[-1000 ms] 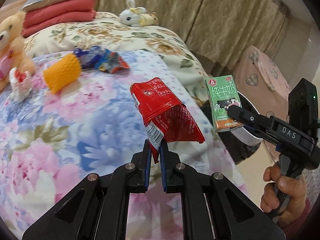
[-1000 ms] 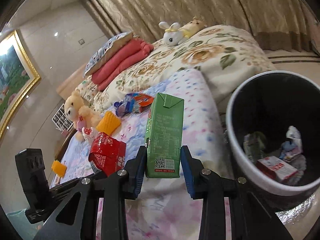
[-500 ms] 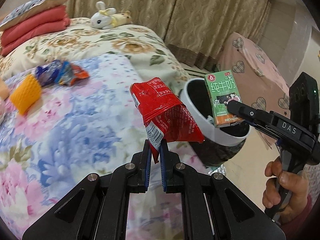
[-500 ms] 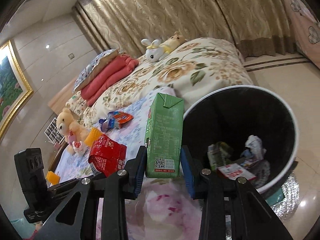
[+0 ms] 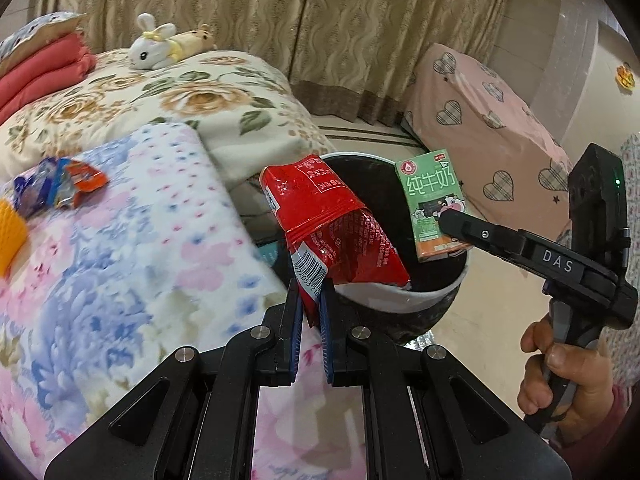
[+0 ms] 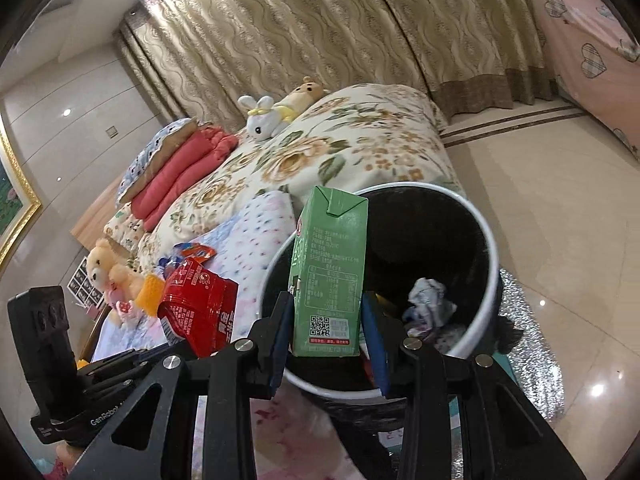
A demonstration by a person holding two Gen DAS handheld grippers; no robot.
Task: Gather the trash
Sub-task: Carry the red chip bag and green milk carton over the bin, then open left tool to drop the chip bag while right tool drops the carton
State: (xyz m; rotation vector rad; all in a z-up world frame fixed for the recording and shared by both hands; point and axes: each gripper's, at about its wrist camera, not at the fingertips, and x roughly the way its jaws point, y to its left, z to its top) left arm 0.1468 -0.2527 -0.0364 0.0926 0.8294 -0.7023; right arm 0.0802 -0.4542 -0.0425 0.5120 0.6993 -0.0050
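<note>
My left gripper (image 5: 309, 305) is shut on a red snack bag (image 5: 332, 228), held up at the near rim of the white-rimmed black trash bin (image 5: 404, 300). My right gripper (image 6: 326, 332) is shut on a green milk carton (image 6: 330, 276), held upright over the open bin (image 6: 486, 304). The carton (image 5: 434, 210) and right gripper also show in the left wrist view, above the bin's right side. The red bag (image 6: 200, 304) shows left of the carton in the right wrist view. Crumpled paper and other trash (image 6: 428, 306) lie inside the bin.
A blue and orange wrapper (image 5: 58, 188) and an orange object (image 5: 10, 236) lie on the floral blanket (image 5: 120, 280). Plush toys (image 5: 160, 46) and folded red bedding (image 5: 36, 80) sit further back. A pink heart-print covered piece (image 5: 492, 128) stands beyond the bin. Tiled floor (image 6: 560, 208) lies right.
Both grippers have moved right, off the bed toward the bin. The carton now hangs over the bin's opening and the red bag has reached its rim. Both grips are unchanged.
</note>
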